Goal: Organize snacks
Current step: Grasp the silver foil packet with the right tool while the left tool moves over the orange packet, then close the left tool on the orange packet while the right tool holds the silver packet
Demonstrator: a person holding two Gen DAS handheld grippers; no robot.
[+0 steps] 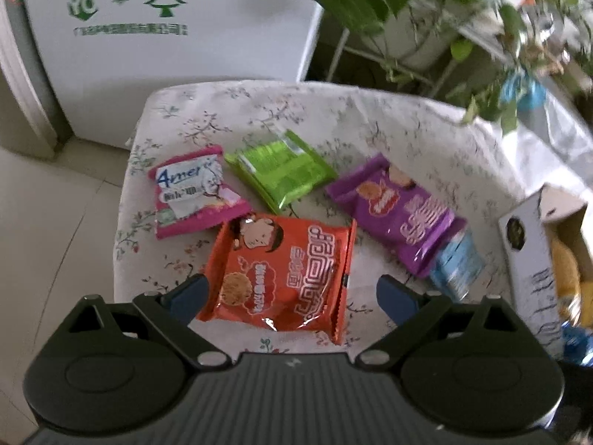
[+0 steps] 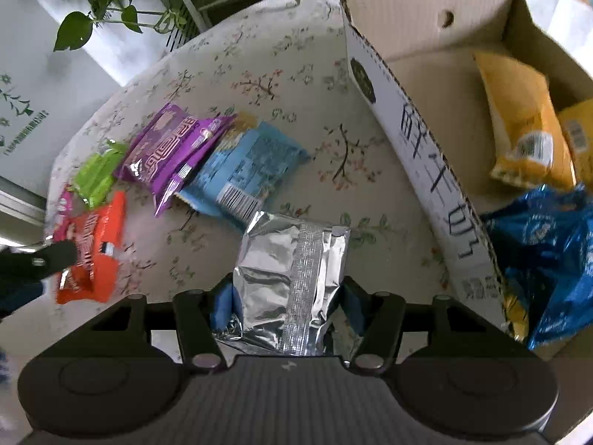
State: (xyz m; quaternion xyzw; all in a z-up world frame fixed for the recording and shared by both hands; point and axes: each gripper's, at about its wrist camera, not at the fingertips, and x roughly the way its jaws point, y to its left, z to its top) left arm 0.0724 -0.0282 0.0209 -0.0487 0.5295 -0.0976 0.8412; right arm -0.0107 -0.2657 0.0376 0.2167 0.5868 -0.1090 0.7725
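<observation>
My left gripper (image 1: 287,293) is open, its jaws on either side of an orange snack packet (image 1: 281,274) lying on the floral cloth. Behind it lie a pink packet (image 1: 192,194), a green packet (image 1: 281,174), a purple packet (image 1: 396,211) and a light blue packet (image 1: 457,263). My right gripper (image 2: 285,302) is shut on a silver foil packet (image 2: 292,278), held above the cloth beside the cardboard box (image 2: 418,148). The box holds yellow packets (image 2: 526,122) and a dark blue packet (image 2: 548,256). The right wrist view also shows the orange packet (image 2: 92,252) with the left gripper's tip on it.
The small table with floral cloth (image 1: 333,118) has a white appliance (image 1: 166,37) behind its left side and a potted plant (image 1: 444,18) behind its right. The cardboard box (image 1: 533,256) stands at the table's right edge. Tiled floor lies to the left.
</observation>
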